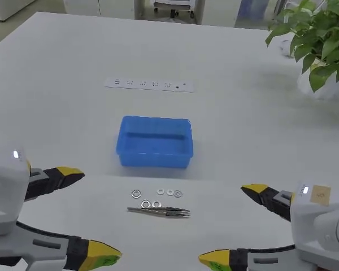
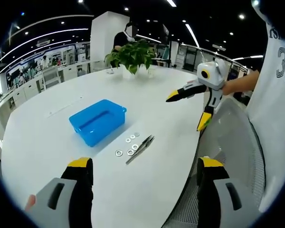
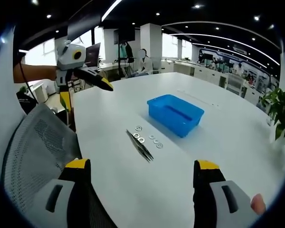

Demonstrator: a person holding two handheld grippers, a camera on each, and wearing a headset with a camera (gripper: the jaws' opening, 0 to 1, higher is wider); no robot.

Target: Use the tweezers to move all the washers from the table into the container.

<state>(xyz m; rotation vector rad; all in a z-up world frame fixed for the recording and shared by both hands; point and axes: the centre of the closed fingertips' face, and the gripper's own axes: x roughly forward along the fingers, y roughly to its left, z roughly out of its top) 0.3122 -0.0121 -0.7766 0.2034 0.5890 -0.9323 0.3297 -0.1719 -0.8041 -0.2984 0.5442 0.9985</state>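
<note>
Squarely between the two arms, the tweezers [image 1: 158, 211] lie flat on the tabletop [image 1: 56, 113], close to its near edge. Their long axis runs side to side, roughly parallel to that edge. The left hand-held gripper [image 1: 100, 214] hovers off their left end and the right hand-held gripper [image 1: 221, 223] off their right end. Both have their jaws spread wide and hold nothing.

In the head view the two stand about equally far from the tool, so neither arm looks clearly better placed. I cannot tell which end is the tips and which the joined end.

The washers [image 1: 146, 204], six by my count, lie in a loose cluster just beyond the tweezers on the side toward the far edge, the nearest two almost touching them. Further the same way, near the washers but apart from them, sits the blue container [image 1: 155, 142], open-topped and apparently empty.

By my judgement the task is not yet begun. Whichever arm takes the tweezers would need its jaws set crosswise to that long axis, closing over the narrow width, since the tool lies thin and low and could skid.
</note>
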